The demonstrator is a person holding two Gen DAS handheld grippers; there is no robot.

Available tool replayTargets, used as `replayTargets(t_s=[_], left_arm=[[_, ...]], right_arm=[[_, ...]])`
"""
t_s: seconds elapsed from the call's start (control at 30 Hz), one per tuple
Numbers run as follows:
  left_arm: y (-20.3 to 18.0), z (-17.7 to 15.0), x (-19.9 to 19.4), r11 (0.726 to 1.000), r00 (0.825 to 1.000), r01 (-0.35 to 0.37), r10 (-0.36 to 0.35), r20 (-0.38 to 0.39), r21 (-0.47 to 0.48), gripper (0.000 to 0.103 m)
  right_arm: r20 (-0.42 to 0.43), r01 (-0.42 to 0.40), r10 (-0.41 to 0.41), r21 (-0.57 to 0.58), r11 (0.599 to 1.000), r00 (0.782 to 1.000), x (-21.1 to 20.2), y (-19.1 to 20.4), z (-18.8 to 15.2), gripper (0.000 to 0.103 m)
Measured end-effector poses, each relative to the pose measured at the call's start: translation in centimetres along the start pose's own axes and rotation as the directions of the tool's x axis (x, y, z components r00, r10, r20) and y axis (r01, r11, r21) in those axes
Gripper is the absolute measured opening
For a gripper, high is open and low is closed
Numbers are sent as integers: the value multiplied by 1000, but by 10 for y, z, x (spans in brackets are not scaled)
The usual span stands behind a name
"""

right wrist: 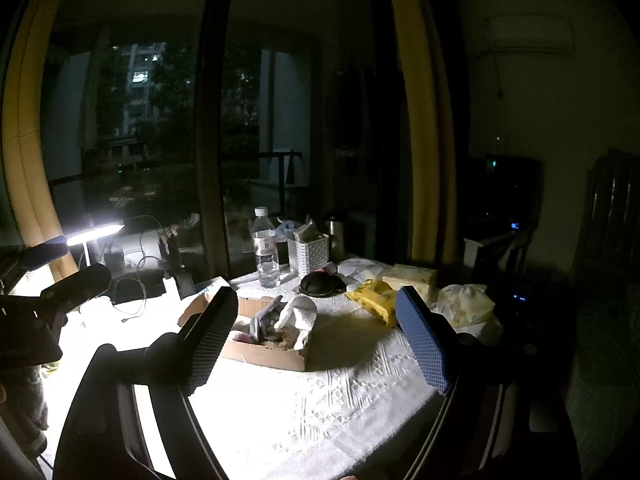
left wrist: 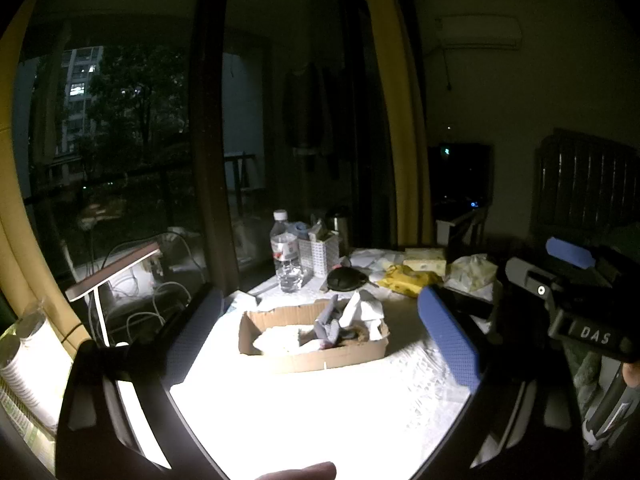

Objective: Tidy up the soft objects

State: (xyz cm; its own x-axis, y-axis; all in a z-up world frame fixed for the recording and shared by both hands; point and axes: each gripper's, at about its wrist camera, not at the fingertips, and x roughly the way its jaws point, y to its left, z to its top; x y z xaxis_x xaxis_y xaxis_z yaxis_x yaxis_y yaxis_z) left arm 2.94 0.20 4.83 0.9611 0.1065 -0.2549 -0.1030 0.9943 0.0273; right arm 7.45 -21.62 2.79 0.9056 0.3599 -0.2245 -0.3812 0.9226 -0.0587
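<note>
A shallow cardboard box (left wrist: 320, 356) (right wrist: 264, 354) lies on the white tablecloth in the lamp's glare. Inside it are grey socks (left wrist: 328, 326) (right wrist: 266, 322), a white cloth (left wrist: 368, 308) (right wrist: 300, 312) and a pale fluffy piece (left wrist: 280, 336). My left gripper (left wrist: 324, 336) is open just short of the box, its blue pads wide apart with nothing between them. My right gripper (right wrist: 318, 342) is open too and empty, facing the box's right end from the near side. Both hover above the table.
Behind the box stand a water bottle (left wrist: 285, 252) (right wrist: 266, 248), a white basket (left wrist: 320, 254), a black round object (left wrist: 346, 278), a yellow pack (left wrist: 404, 278) (right wrist: 376, 298) and a tissue box (left wrist: 426, 260). A lit desk lamp (right wrist: 94, 234) and cables sit at the left.
</note>
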Motion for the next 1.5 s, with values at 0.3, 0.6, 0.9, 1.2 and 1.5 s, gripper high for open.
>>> replayTargets(t_s=[0.3, 0.6, 0.9, 1.2, 1.5], left_arm=[[0, 0, 0, 1000, 1000, 2, -2, 1, 0, 100], [1, 0, 0, 1000, 1000, 2, -2, 0, 0, 100], [1, 0, 0, 1000, 1000, 1, -1, 1, 0, 100], [0, 0, 1, 1000, 1000, 1, -1, 0, -1, 100], [0, -1, 1, 1000, 1000, 1, -1, -1, -1, 100]], right_arm=[[0, -1, 1, 0, 1000, 1000, 0, 0, 0, 84], [-1, 0, 0, 1, 1000, 1000, 1, 0, 1, 84], [-1, -1, 1, 2, 1000, 1000, 1, 0, 1, 84], [-4, -2, 2, 2, 1000, 1000, 2, 0, -2, 84], [-6, -2, 2, 3, 1000, 1000, 2, 1, -2, 84]])
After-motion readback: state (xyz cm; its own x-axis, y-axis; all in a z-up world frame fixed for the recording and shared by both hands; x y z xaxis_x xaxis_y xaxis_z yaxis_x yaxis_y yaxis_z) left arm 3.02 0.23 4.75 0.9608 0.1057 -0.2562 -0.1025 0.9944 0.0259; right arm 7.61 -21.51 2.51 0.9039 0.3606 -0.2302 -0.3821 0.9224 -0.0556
